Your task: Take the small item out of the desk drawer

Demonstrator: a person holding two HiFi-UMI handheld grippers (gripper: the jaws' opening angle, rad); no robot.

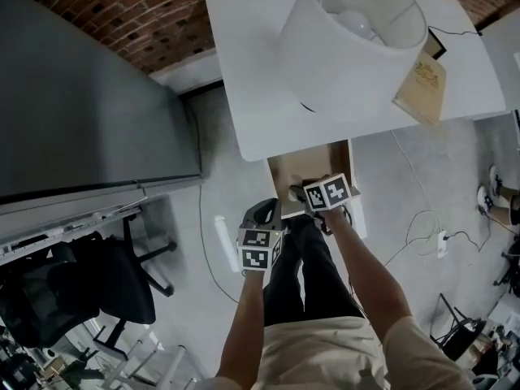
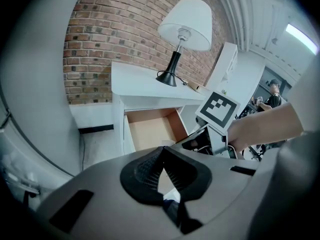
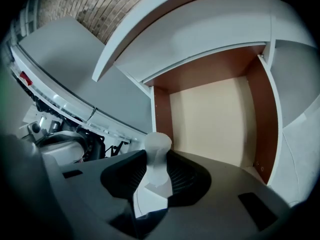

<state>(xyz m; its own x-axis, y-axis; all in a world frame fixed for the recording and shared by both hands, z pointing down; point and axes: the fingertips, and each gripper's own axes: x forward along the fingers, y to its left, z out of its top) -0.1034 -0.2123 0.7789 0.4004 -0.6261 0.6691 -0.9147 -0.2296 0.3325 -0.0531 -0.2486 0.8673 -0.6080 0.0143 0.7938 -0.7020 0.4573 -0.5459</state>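
Drawer [image 3: 210, 119] open; right tongs [image 3: 157, 171] grip one item [image 3: 158, 145].

Head view is way up top, looking almost straight down on the desk [image 1: 260, 104], its lamp [image 1: 349, 47] and the open drawer [image 1: 307, 167]. Left gripper view sits further back and lower, facing the desk front. Right gripper view is right up close, looking into the drawer, which all three catch.

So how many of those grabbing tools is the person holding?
2. The left tool, jaws together and empty, is just short of the open drawer. The right tool, over the drawer's front edge, grips a small white item. None appears hidden.
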